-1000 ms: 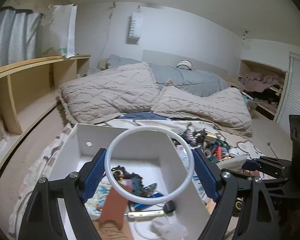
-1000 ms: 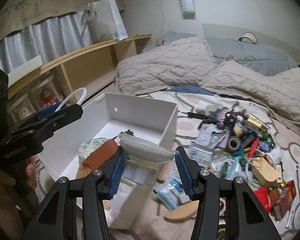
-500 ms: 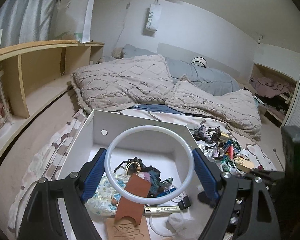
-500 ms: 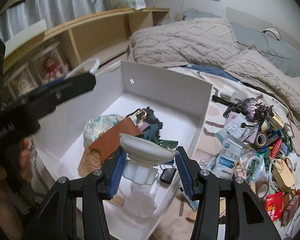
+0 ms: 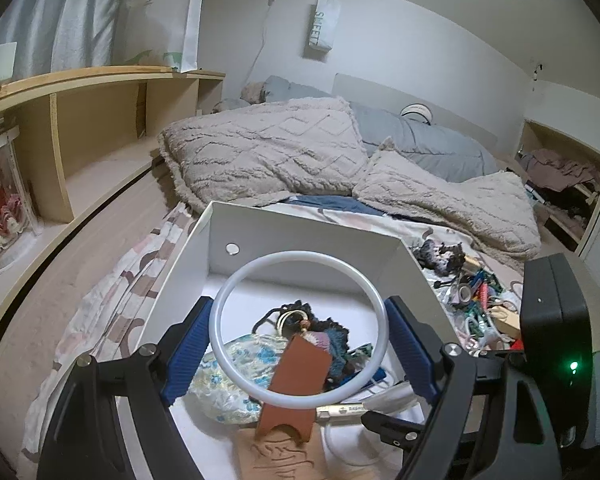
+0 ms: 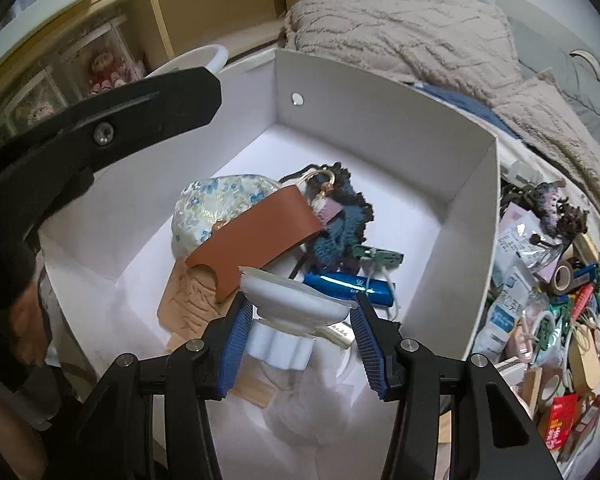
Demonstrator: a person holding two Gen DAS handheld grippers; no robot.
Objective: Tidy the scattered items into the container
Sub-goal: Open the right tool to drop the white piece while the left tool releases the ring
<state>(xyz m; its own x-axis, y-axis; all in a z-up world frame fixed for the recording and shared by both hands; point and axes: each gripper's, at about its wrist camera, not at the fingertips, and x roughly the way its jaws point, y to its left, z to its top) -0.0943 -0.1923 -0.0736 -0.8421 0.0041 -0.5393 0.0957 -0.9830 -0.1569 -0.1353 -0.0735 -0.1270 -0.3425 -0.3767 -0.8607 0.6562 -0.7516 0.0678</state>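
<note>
My left gripper (image 5: 300, 336) is shut on a white ring (image 5: 374, 304) and holds it upright over the open white box (image 5: 308, 236). My right gripper (image 6: 298, 320) is shut on a white sealed cup (image 6: 288, 300), tilted, low inside the box (image 6: 380, 92). In the box lie a floral pouch (image 6: 216, 200), a brown leather piece (image 6: 256, 232), a dark blue knitted piece (image 6: 340, 232), a blue tube (image 6: 348, 284) and a tan wooden piece (image 6: 184, 300). The left gripper's finger (image 6: 120, 124) crosses the upper left of the right wrist view.
A heap of scattered small items (image 6: 548, 280) lies on the bedsheet right of the box; it also shows in the left wrist view (image 5: 472, 292). Beige blankets (image 5: 268, 152) lie behind. A wooden shelf (image 5: 60, 120) runs along the left. The right gripper's body (image 5: 552, 320) is at right.
Both grippers have moved forward and down over the box. The right gripper has carried the cup from beside the box's near corner to inside it.
</note>
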